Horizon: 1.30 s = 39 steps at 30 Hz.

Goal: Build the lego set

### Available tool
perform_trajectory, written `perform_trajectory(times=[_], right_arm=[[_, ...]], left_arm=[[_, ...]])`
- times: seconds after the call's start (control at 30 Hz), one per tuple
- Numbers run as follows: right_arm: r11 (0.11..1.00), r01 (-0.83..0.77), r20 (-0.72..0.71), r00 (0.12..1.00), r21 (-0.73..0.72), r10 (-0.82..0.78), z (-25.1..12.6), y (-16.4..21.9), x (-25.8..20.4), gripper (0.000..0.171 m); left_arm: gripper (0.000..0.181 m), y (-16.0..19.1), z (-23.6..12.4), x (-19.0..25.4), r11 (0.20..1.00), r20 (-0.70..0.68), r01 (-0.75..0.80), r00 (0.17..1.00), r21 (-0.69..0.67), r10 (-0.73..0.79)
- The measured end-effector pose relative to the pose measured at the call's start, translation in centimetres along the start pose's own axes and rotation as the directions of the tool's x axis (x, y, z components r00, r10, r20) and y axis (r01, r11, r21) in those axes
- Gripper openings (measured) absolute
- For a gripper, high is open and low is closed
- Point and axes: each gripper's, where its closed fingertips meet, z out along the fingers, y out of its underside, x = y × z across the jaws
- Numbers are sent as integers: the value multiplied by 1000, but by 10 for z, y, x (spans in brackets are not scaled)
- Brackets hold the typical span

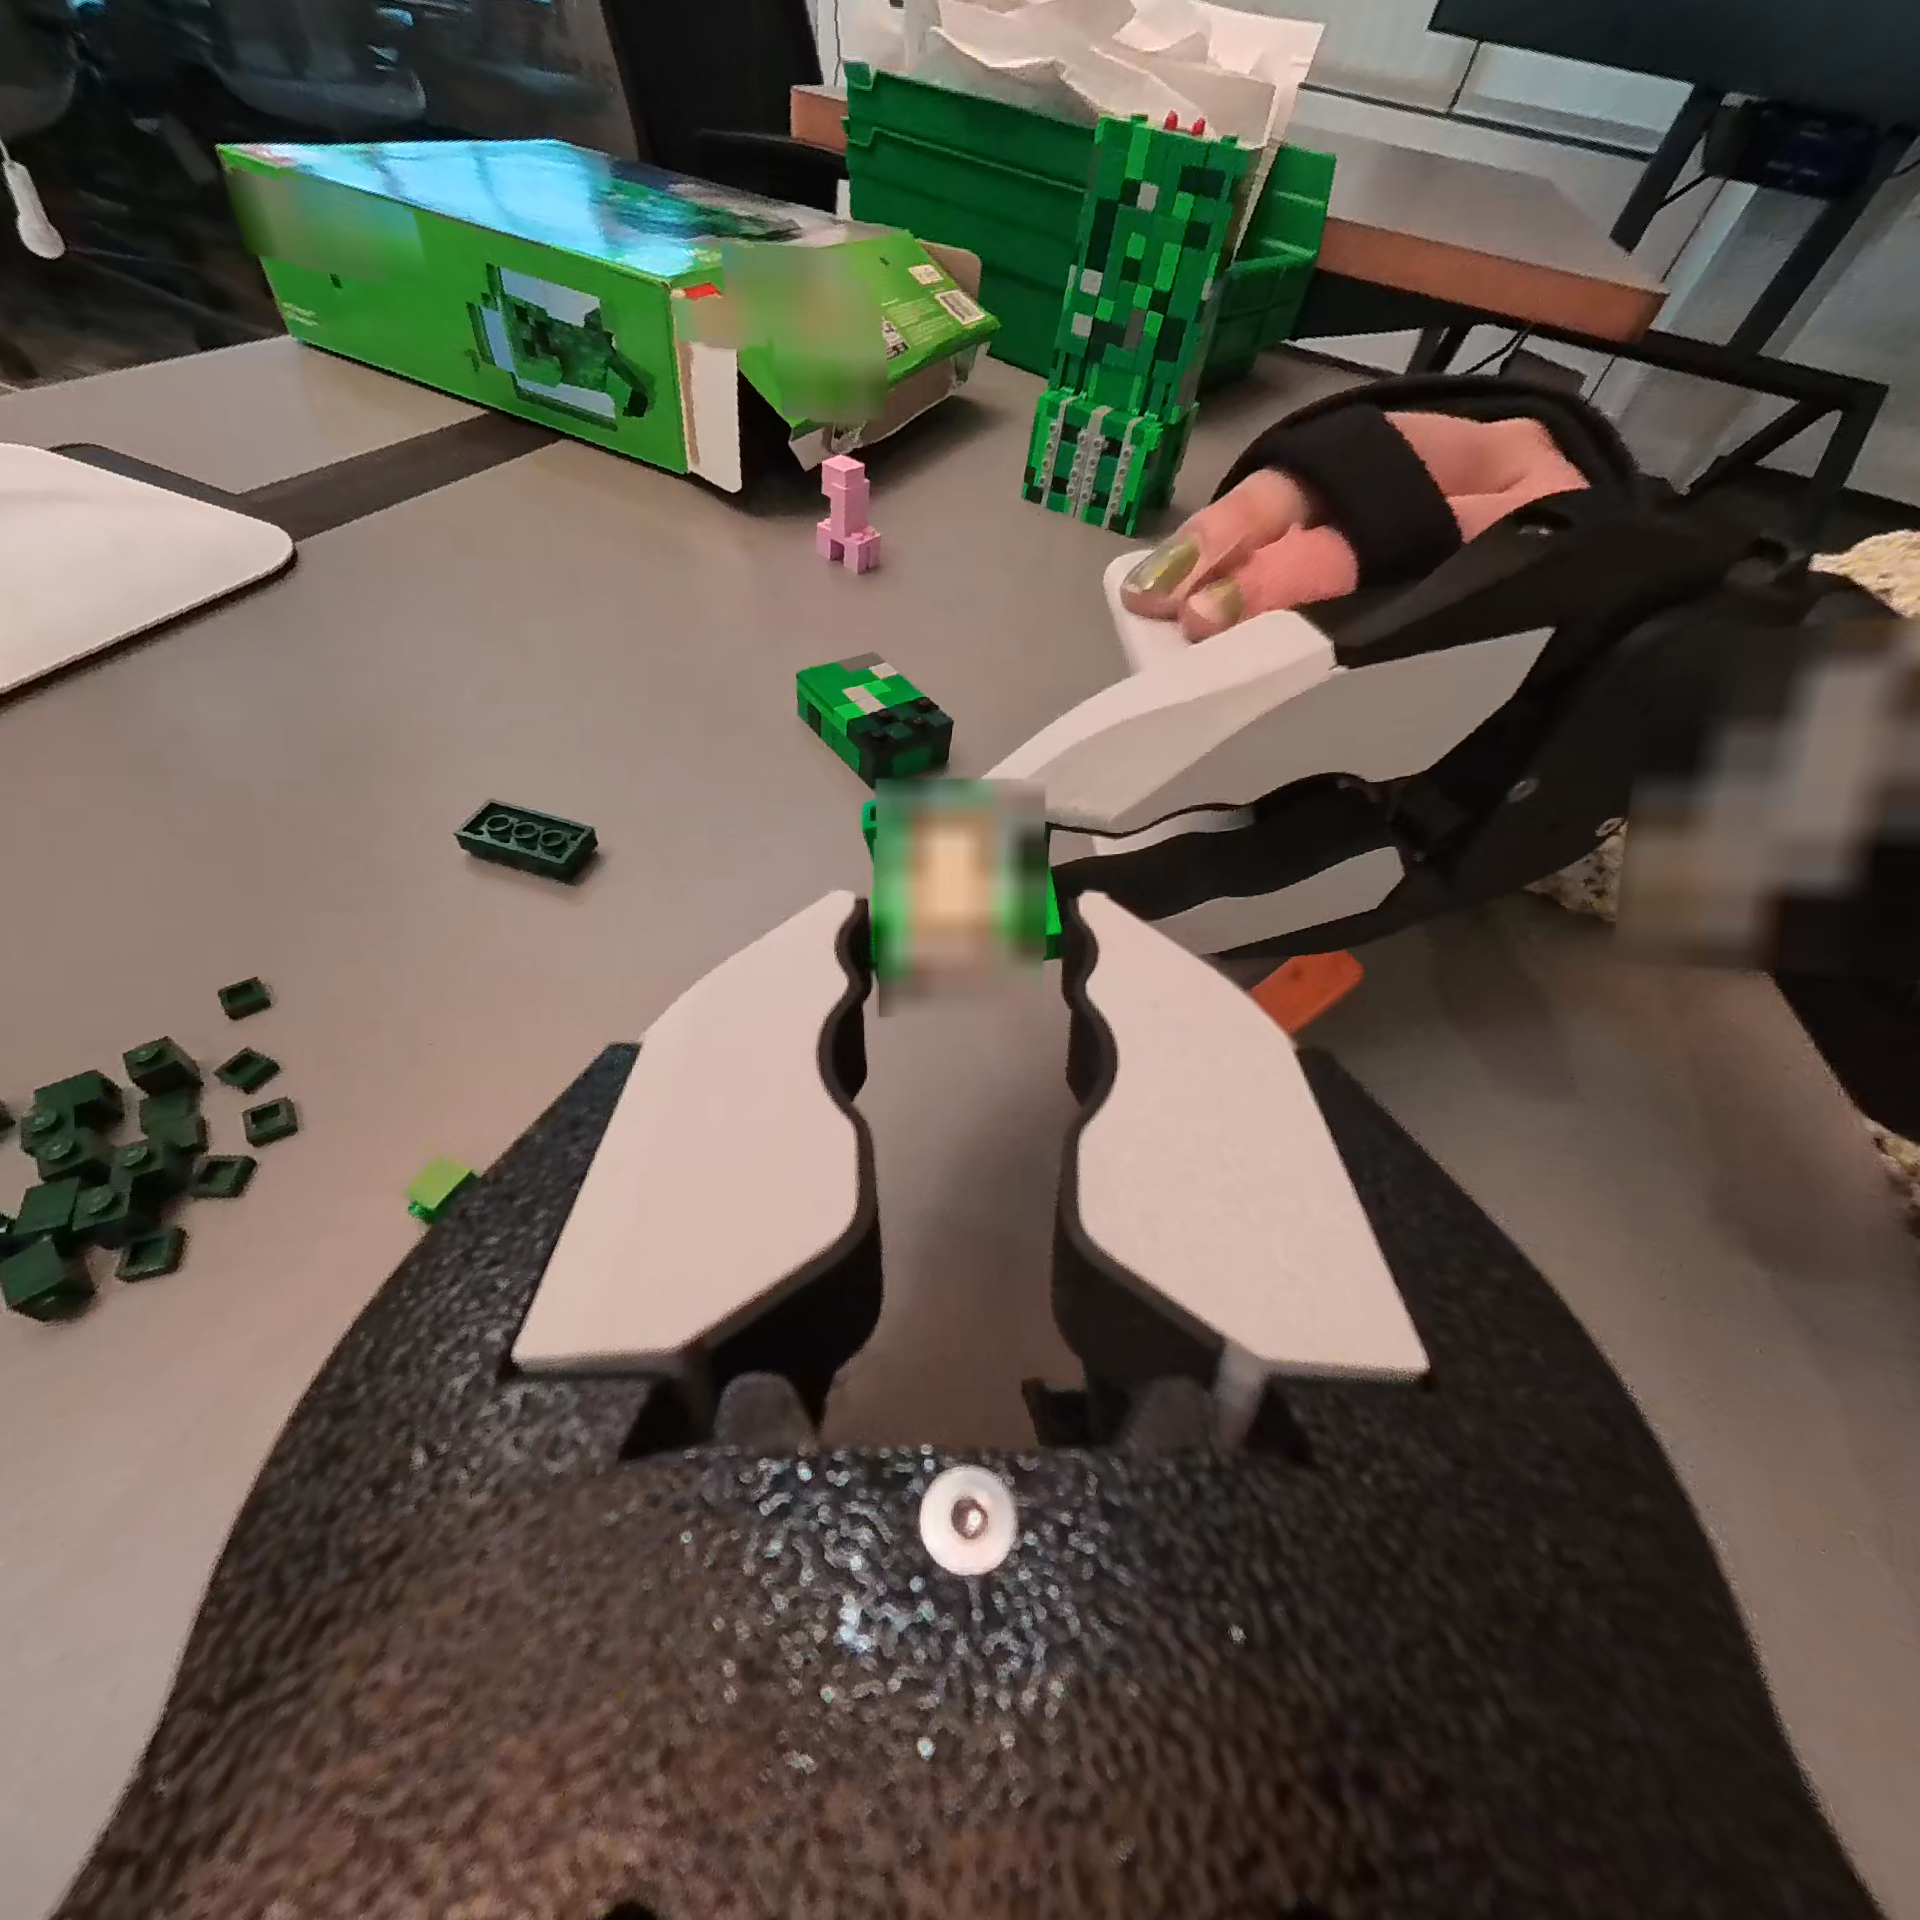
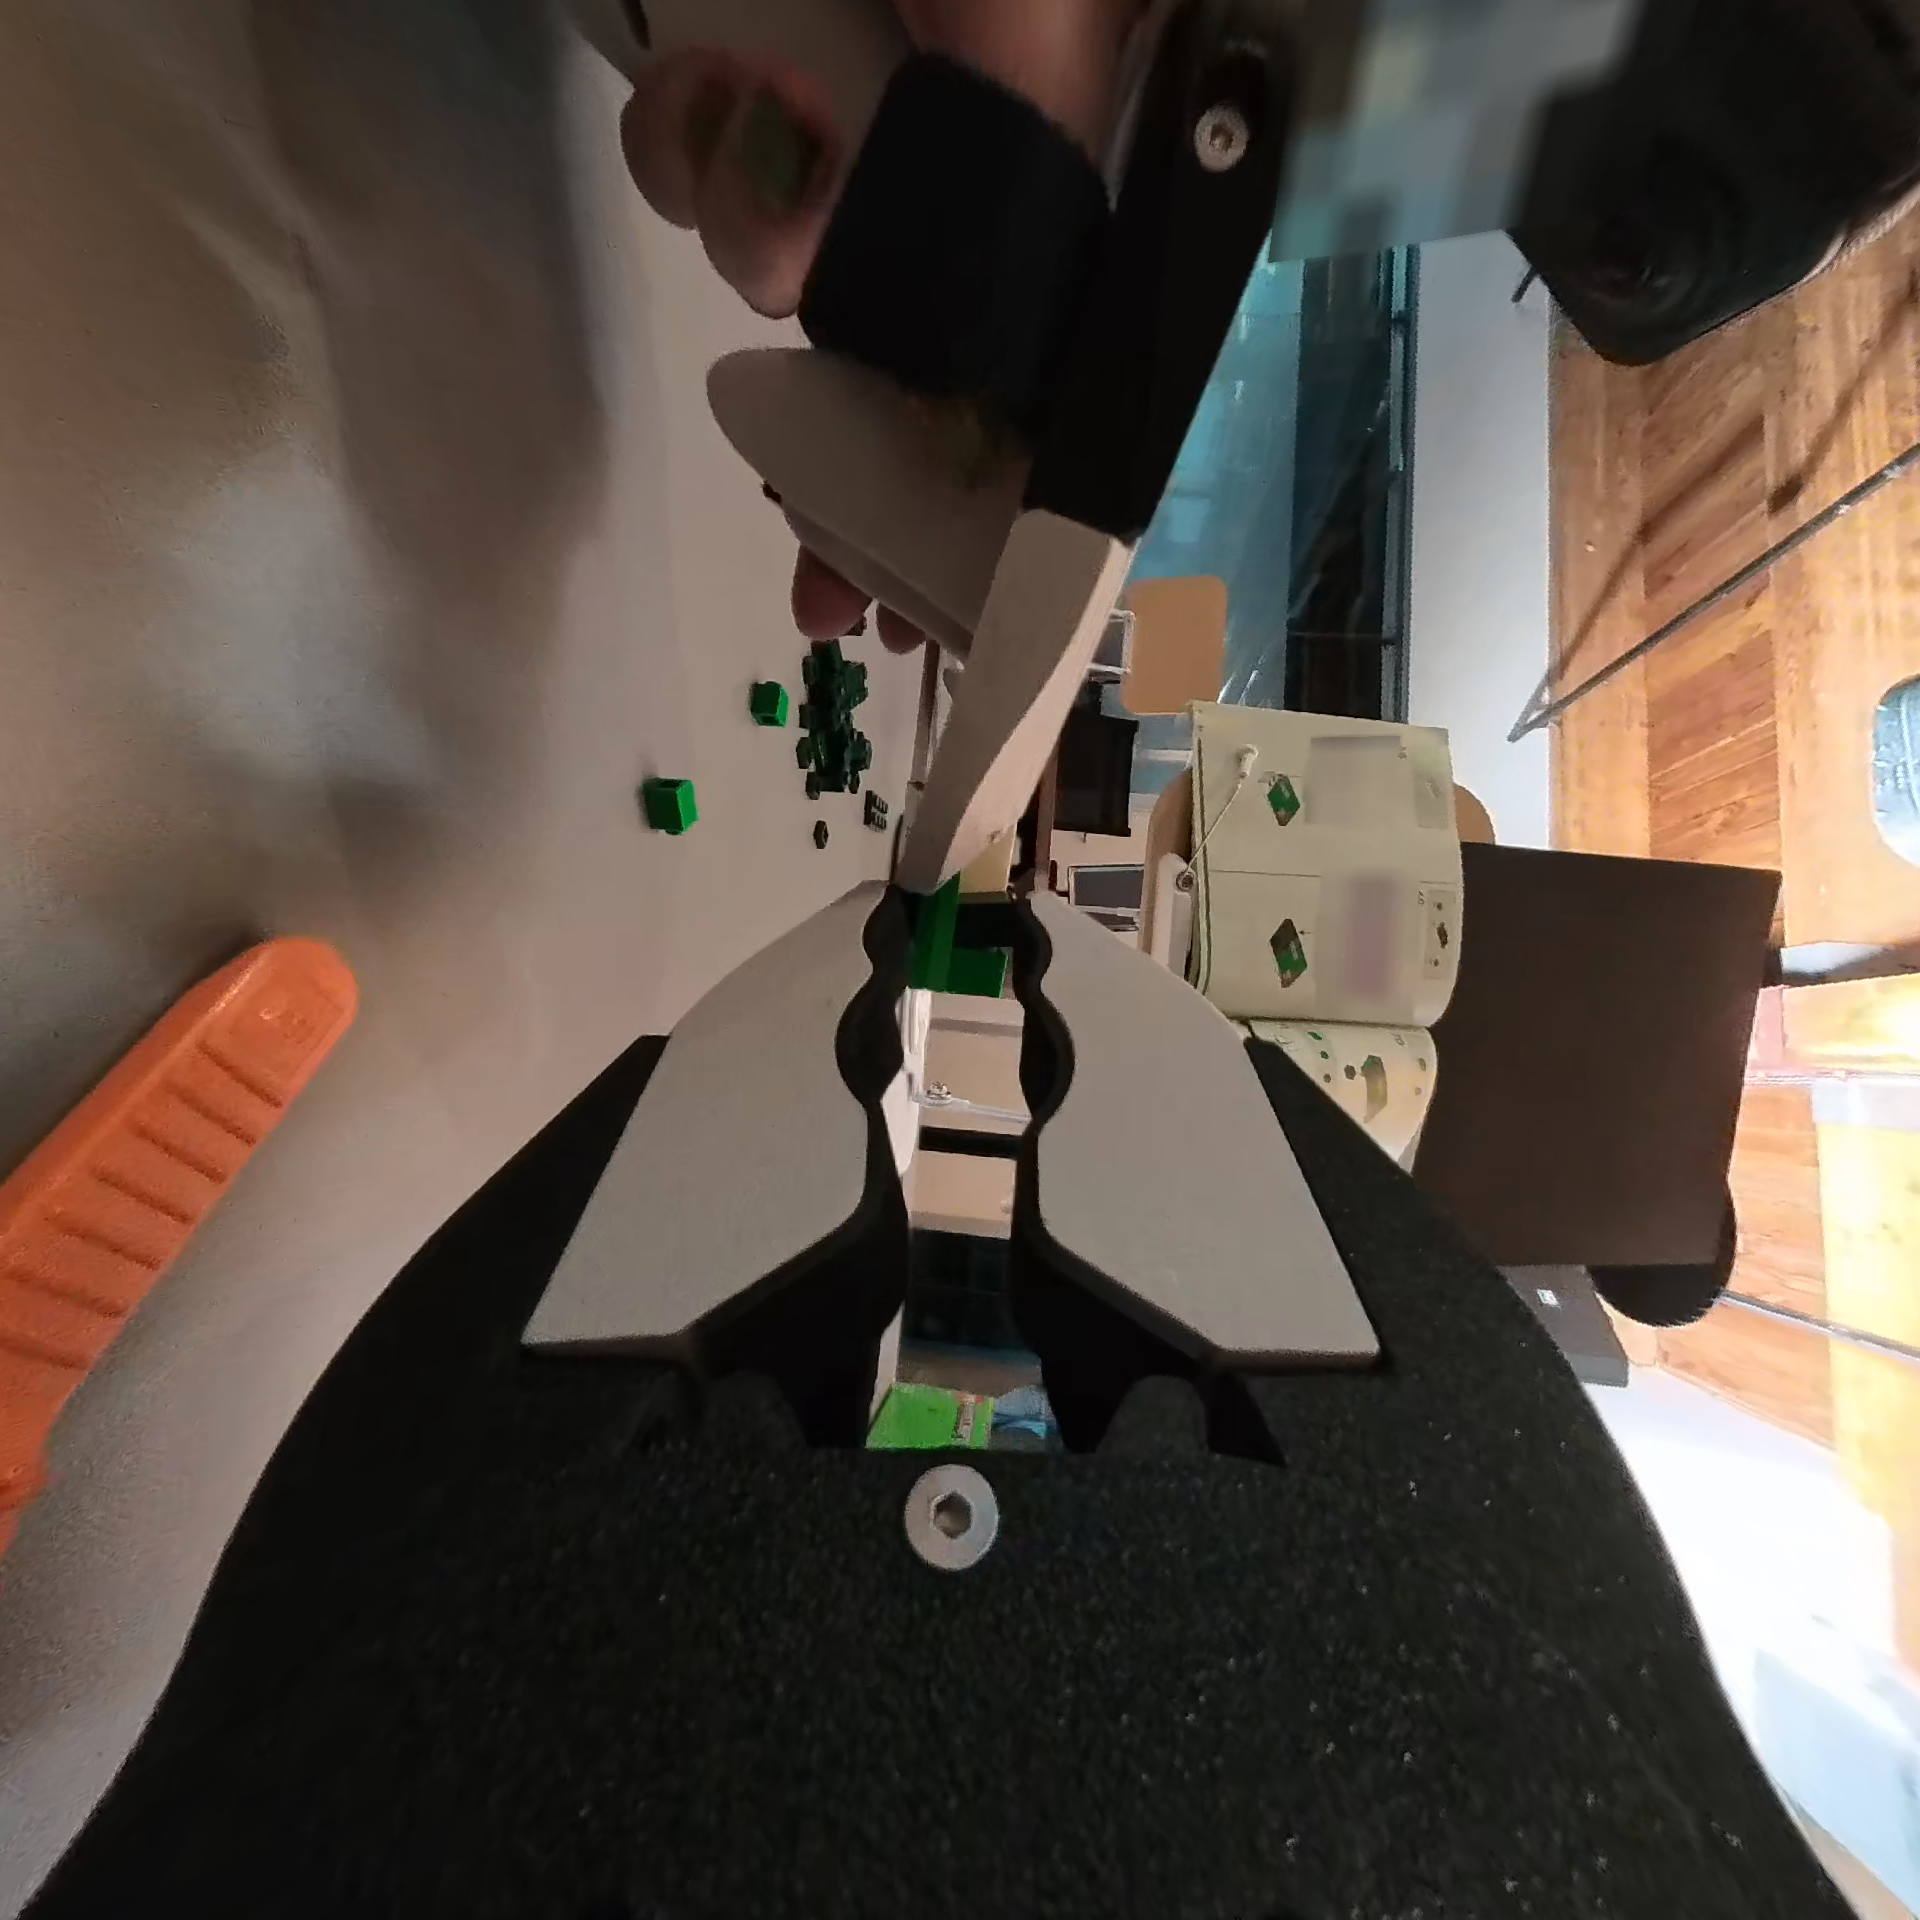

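Note:
My left gripper (image 1: 966, 925) is shut on a small green lego assembly (image 1: 888, 883) and holds it above the grey table (image 1: 623, 644). My right gripper (image 1: 1049, 831) reaches in from the right, and its nearly closed tips pinch the same assembly's right edge. In the right wrist view, which is rolled sideways, my right gripper (image 2: 961, 935) holds the green assembly (image 2: 951, 956), and a left finger (image 2: 1008, 707) touches it from above. A tall green brick figure (image 1: 1132, 312) stands at the back. A small green and black block (image 1: 878, 717) lies just beyond the grippers.
A dark green plate (image 1: 527, 840), a pile of small dark green pieces (image 1: 104, 1174) and a light green piece (image 1: 438, 1184) lie at left. A pink figure (image 1: 847, 514), the green box (image 1: 520, 301) and green bins (image 1: 987, 187) are behind. An orange separator tool (image 2: 156, 1143) lies beside my right gripper. Less than 4 cm separates the two grippers' tips. Left tips and right tips are each some 35 cm from the tall green brick figure (image 1: 1132, 312).

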Motion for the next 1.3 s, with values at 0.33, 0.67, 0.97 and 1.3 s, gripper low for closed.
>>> perform_trajectory(times=[0.33, 0.67, 0.97, 1.3], right_arm=[[855, -518, 163, 847, 34, 506, 1, 9, 0, 36], [908, -414, 141, 904, 60, 403, 3, 1, -7, 35], [957, -283, 55, 958, 64, 280, 5, 0, -5, 31], [975, -211, 54, 977, 73, 207, 6, -5, -9, 31]], left_arm=[[35, 2, -5, -7, 1000, 18, 19, 1000, -18, -19], [35, 10, -3, -10, 995, 24, 80, 997, -55, -79], [35, 8, -5, -15, 981, 8, 193, 981, -32, -192], [35, 12, -3, -12, 977, -3, 204, 979, -61, -205]])
